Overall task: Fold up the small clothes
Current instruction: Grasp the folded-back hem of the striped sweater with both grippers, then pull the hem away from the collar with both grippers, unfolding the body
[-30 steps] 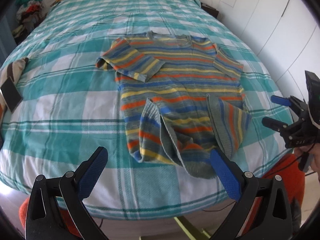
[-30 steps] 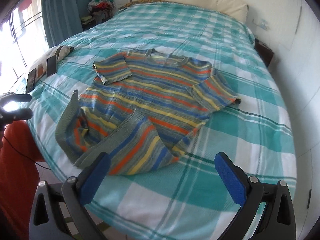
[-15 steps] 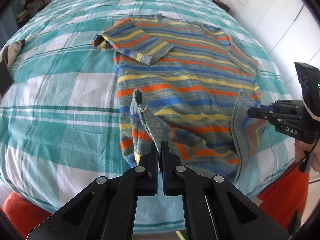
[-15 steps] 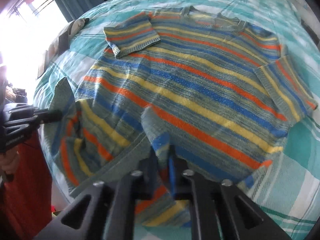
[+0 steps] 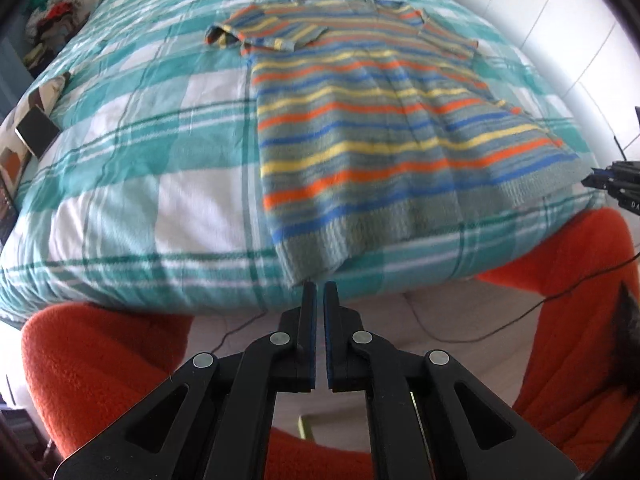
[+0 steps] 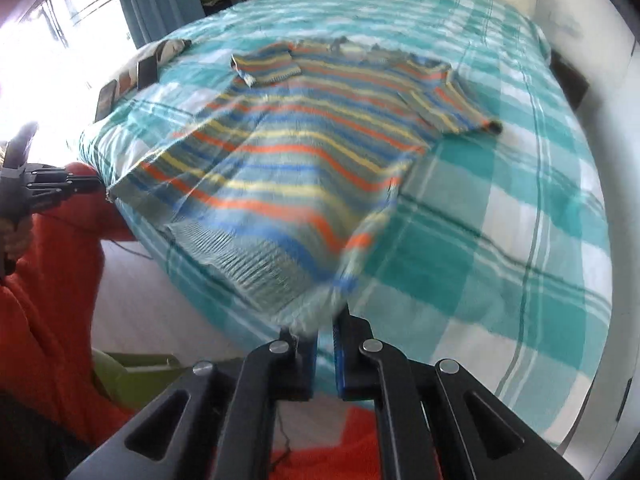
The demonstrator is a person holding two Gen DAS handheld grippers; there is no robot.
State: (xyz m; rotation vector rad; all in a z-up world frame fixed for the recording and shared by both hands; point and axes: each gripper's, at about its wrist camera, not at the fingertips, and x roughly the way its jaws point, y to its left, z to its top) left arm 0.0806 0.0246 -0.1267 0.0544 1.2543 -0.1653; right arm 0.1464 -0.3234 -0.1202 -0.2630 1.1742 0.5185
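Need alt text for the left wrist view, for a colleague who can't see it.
The left gripper, fingers shut, pinches the hem corner of a striped sweater spread flat on a teal plaid bed; the right gripper holds the other corner.

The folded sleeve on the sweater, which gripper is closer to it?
Left. The left gripper pinches the hem corner on the folded sleeve's side; the right gripper holds the opposite corner.

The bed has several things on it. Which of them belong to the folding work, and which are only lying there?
Belong to the work:
striped sweater, spread flat
left gripper, shut on its hem corner
right gripper, shut on the other hem corner

Only lying about:
phone near the bed's edge
patterned cloth beside it
pile of clothes past the bed
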